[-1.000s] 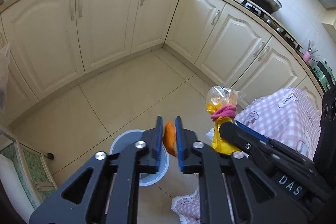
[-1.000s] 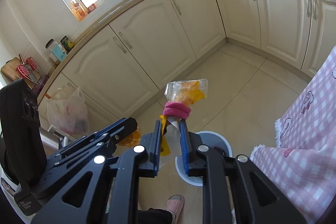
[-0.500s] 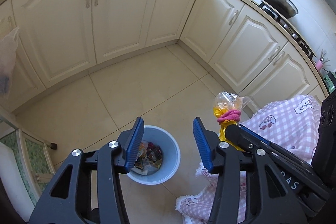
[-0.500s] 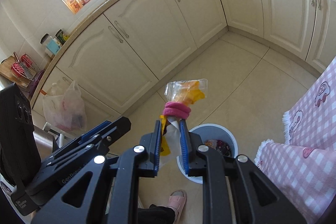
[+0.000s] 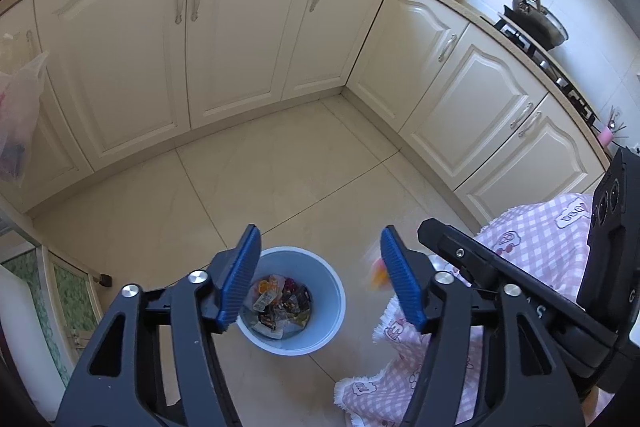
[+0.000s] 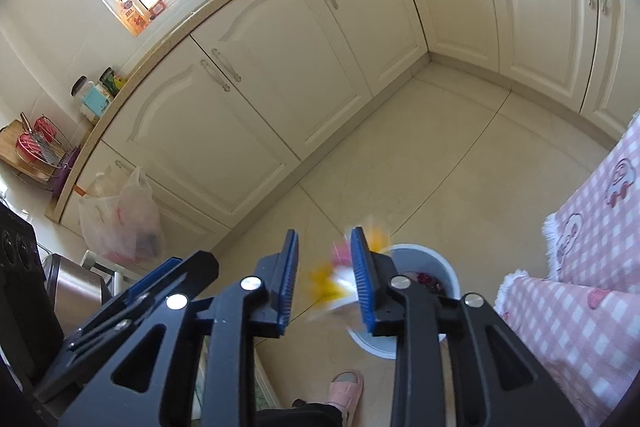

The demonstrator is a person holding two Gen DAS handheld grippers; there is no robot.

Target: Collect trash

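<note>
One round pale-blue plastic bin [image 5: 298, 301] stands on the tiled floor [image 5: 280, 187], already holding several wrappers. Two tongs hang above it. The left tongs [image 5: 320, 283] are spread wide and grip nothing. The right tongs [image 6: 325, 279] are parted too; one blurred yellow-and-pink bag [image 6: 340, 275] sits loose between their pads, just above the bin's rim. One pink checked cloth [image 5: 536, 239] borders the bin; bare floor surrounds the other sides.

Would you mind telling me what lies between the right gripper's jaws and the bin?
In the right wrist view, a blurred yellow-and-pink bag is dropping from the open right gripper toward the bin.
</note>
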